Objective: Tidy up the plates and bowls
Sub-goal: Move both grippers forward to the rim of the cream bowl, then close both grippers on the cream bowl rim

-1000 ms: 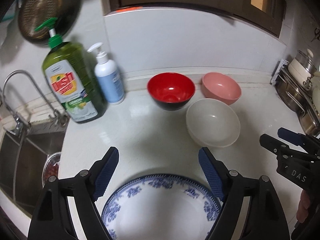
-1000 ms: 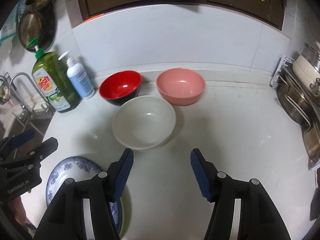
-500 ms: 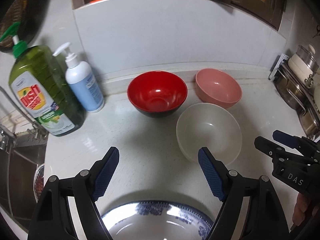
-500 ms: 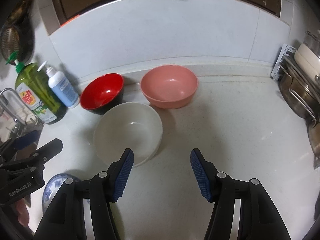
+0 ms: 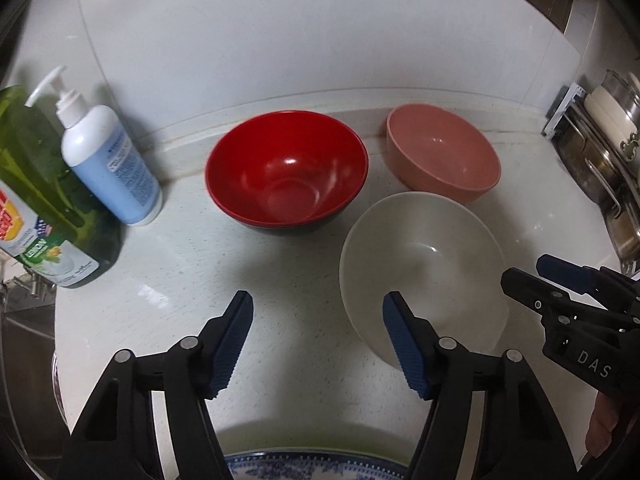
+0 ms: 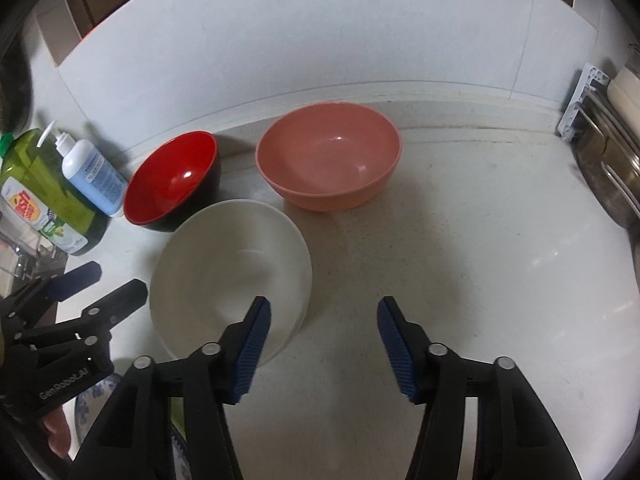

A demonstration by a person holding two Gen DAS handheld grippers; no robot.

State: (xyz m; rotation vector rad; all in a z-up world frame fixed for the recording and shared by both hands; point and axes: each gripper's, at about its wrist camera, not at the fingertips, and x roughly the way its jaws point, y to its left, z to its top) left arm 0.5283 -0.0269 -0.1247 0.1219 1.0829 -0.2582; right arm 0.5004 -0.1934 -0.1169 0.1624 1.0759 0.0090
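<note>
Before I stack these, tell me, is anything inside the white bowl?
The white bowl looks empty: bare inside, only a light glint. In the right wrist view the right claw's finger covers part of its near rim, so that strip is hidden.

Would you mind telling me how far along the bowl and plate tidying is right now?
Nothing looks done: the red bowl, pink bowl and white bowl sit separately, unstacked. In hand: nothing; the left gripper and right gripper are closing on air near the white bowl. Left: all bowls and the blue-patterned plate.
</note>
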